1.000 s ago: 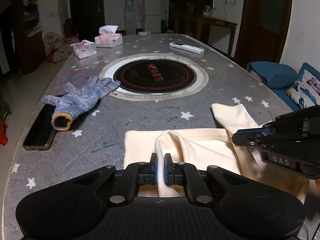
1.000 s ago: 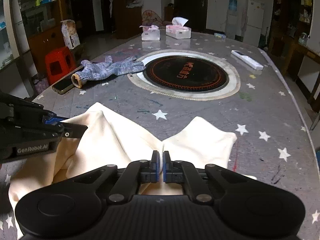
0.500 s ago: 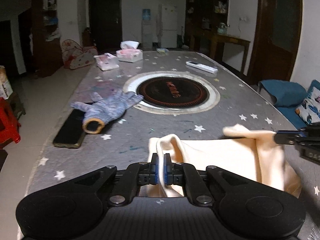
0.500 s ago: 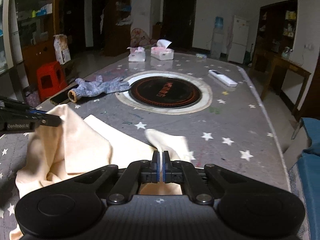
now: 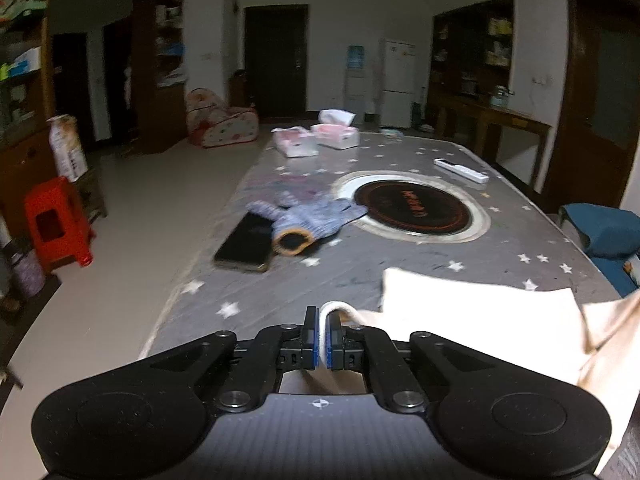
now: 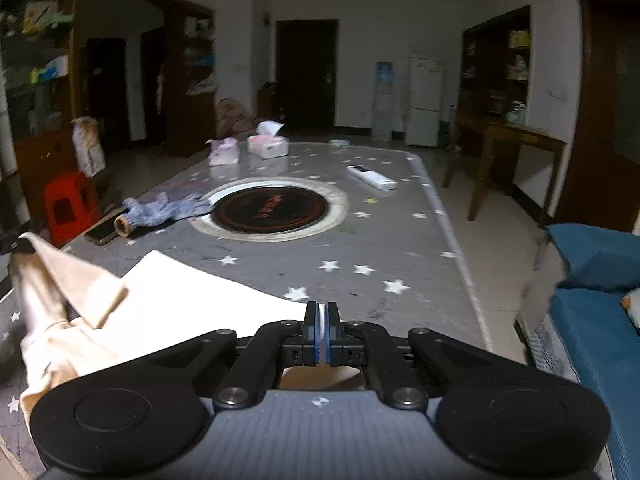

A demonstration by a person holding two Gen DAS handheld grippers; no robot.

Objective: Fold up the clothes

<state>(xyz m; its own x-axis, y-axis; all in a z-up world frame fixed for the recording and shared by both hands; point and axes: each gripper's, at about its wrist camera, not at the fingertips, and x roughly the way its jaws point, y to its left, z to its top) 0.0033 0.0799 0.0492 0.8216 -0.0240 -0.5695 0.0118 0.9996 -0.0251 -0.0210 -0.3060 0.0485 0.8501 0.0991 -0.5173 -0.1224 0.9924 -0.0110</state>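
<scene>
Both tongs hold one cream cloth garment [image 5: 472, 304] and lift its near part up off the counter [image 5: 400, 264]. To do this step well, the two hands should go at the same speed and stay level with each other, so the lifted edge is straight and tight. Then they should lay it down slowly so the edges line up and no wrinkles get trapped. Pulling too hard could drag the whole garment off the near edge.

The left tongs [image 5: 322, 340] are pinched shut on a small loop of the cloth, which pokes up between the blue pads. The right tongs [image 6: 322, 332] are pinched shut too, with a thin bit of cloth between the pads.

The rest of the garment [image 6: 192, 296] lies flat on the near end of the counter, between the two tongs. It is well apart from the blue knit glove [image 5: 316, 220] and the phone [image 5: 246, 242] by the left edge.
</scene>
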